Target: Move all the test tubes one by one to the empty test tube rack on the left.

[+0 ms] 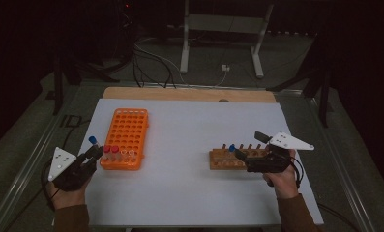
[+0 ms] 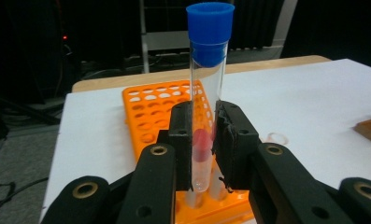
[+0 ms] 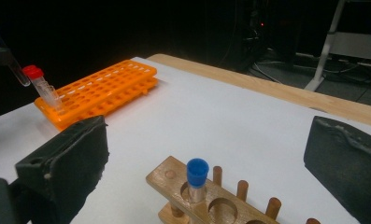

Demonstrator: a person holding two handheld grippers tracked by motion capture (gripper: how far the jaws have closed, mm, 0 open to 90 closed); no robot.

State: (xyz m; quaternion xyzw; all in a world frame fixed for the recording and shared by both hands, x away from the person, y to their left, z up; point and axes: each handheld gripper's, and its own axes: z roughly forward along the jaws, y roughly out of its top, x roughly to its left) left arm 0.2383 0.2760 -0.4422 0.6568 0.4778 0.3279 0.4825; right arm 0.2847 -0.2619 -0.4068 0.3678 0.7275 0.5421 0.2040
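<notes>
Tube (image 2: 206, 93) with a blue cap stands upright in the left claw (image 2: 203, 149), clamped at mid-length just above the near edge of the orange rack (image 2: 150, 105). It looks light, stiff, smooth and breakable, so a gentle grip on the bare wall below the cap suits it. Farther across the white surface (image 1: 189, 145), the right claw (image 3: 206, 158) gapes empty around a second capped tube (image 3: 197, 179) in the wooden rack (image 3: 174, 179).

White sheet (image 1: 189, 193) over a wooden table (image 1: 189, 94). Behind – grey floor (image 1: 218, 53), white stand legs (image 1: 184, 48), loose cables (image 1: 151, 63).
</notes>
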